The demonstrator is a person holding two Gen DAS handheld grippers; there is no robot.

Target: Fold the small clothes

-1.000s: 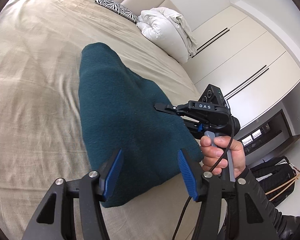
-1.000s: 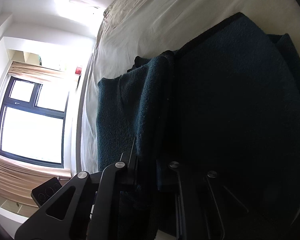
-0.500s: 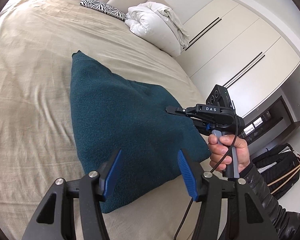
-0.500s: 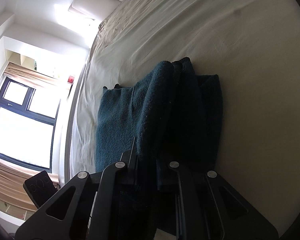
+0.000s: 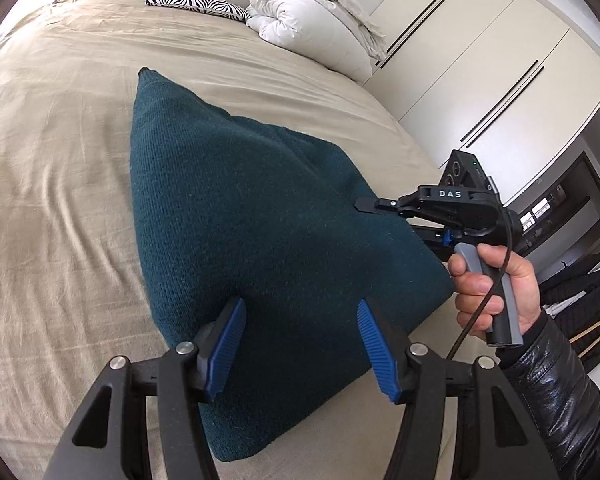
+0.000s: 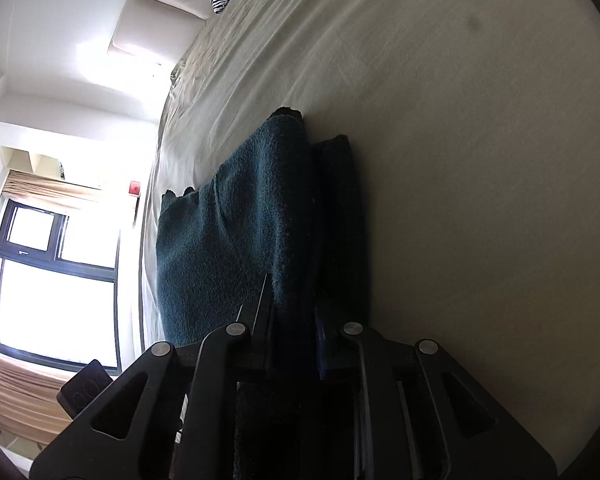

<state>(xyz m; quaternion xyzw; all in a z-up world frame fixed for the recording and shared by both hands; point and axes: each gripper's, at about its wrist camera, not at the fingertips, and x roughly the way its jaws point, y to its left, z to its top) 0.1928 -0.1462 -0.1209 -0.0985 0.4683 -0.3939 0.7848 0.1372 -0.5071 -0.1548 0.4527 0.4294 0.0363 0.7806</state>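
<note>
Dark teal knit sweater [image 5: 260,240], thick and fuzzy, folded over into a rough triangle. One pointed corner lies flat on the beige bed [image 5: 60,160], the rest is lifted off it, layers bunched together at the raised edge [image 6: 292,220].

Loads of open bed [image 5: 60,152] left of the teal sweater [image 5: 260,220], nothing in the way there. Far end is blocked by the zebra pillow [image 5: 196,0] and white duvet [image 5: 312,28]. The right side is tight, wardrobe doors [image 5: 480,72] close by.
</note>
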